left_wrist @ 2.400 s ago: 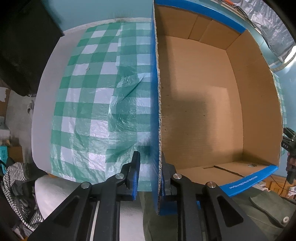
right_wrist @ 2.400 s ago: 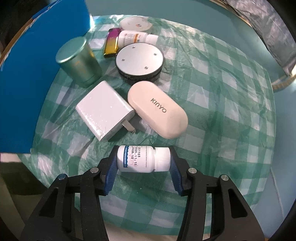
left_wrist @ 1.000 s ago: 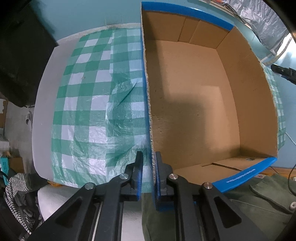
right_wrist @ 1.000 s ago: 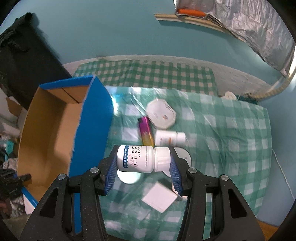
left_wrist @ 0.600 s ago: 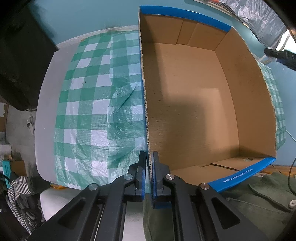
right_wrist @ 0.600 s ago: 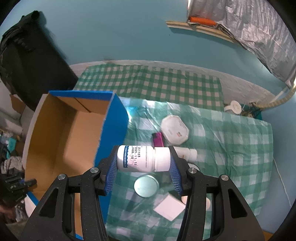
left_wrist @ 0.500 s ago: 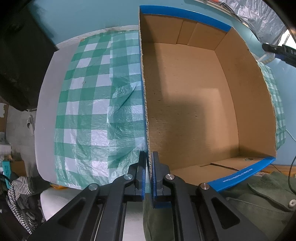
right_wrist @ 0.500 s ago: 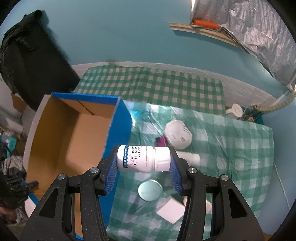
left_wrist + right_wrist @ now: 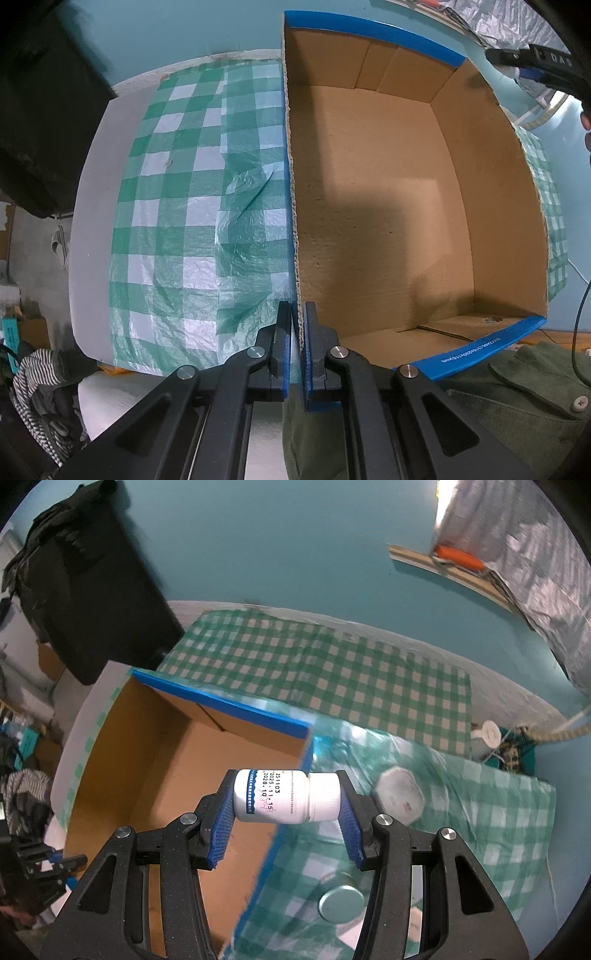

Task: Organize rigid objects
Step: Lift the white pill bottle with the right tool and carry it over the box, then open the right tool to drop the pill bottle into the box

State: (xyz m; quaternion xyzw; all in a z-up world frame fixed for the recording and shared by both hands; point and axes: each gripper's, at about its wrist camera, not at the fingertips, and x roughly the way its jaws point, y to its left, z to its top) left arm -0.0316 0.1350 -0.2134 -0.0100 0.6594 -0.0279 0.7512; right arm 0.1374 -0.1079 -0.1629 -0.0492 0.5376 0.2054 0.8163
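Note:
My right gripper is shut on a white pill bottle, held sideways in the air over the right wall of the open cardboard box. The box has blue outer walls and a bare brown inside. My left gripper is shut on the box's left wall, near its front corner. The right gripper's tip shows at the top right of the left wrist view.
The box stands on a green-and-white checked tablecloth. Right of the box lie a round teal tin, a white octagonal lid and a white block, partly hidden. A black bag sits at the far left. Striped cloth lies below the table's edge.
My right gripper has lifted the pill bottle off the table and carried it left, over the box's rim. My left gripper has closed on the box's left wall.

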